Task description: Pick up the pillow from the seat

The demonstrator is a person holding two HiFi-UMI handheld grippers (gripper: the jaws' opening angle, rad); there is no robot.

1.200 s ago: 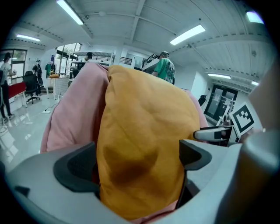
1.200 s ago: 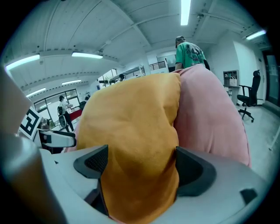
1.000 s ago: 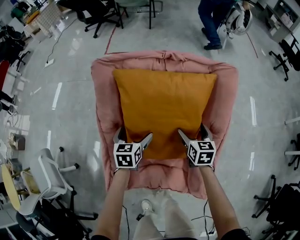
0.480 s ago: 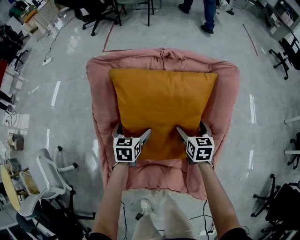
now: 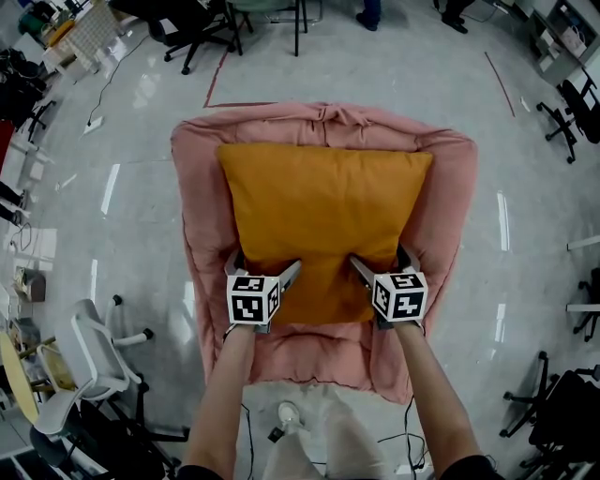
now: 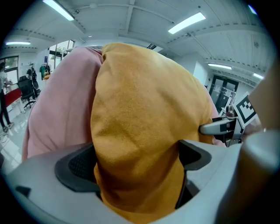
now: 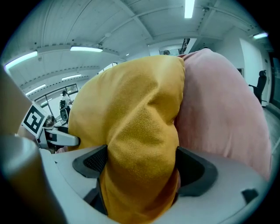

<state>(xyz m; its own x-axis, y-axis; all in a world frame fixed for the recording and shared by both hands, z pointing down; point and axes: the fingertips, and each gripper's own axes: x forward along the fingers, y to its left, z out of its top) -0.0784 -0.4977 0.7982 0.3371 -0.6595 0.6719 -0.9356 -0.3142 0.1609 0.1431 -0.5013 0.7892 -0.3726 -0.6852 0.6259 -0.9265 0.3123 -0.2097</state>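
Note:
An orange pillow (image 5: 323,216) lies on a pink padded seat (image 5: 202,187), its near edge toward me. My left gripper (image 5: 264,264) holds the pillow's near left corner, and the fabric (image 6: 144,109) fills the gap between its pads and bunches there. My right gripper (image 5: 380,261) grips the near right corner the same way, with the orange cloth (image 7: 135,113) squeezed between its jaws. The pink seat cushion (image 6: 61,113) rises behind the pillow in both gripper views. The pillow's underside is hidden.
A white office chair (image 5: 94,361) stands at the lower left. Black chairs stand at the top (image 5: 202,28), the right (image 5: 572,103) and the lower right (image 5: 558,412). Someone's legs (image 5: 370,11) show at the top edge. A cable (image 5: 253,441) runs by my feet.
Both grippers have slid a little farther onto the pillow's near edge. The bystander at the top has walked almost out of view.

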